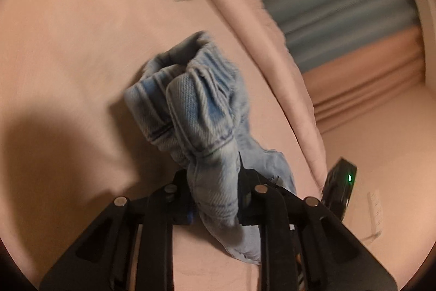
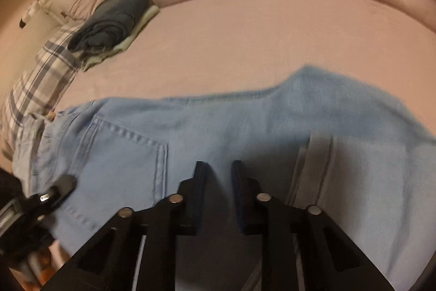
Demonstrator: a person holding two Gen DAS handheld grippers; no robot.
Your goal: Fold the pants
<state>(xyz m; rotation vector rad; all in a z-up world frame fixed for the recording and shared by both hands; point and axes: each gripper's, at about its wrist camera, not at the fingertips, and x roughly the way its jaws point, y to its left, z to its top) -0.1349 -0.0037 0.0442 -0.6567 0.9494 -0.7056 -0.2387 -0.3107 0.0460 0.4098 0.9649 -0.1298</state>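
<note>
Left claw (image 1: 215, 190) is clamped tight on a bunched wad of the light blue jeans (image 1: 190, 105), the denim bulging out ahead of its fingers and trailing down between them, lifted over the pink bed (image 1: 68, 45). Right claw (image 2: 215, 176) hangs just above the jeans (image 2: 190, 127) spread flat on the bed (image 2: 245, 32), its fingers a little apart with nothing between them, back pocket just to its left. A folded dark garment (image 2: 114, 15) sits well beyond, near the plaid pillow (image 2: 41, 78).
</note>
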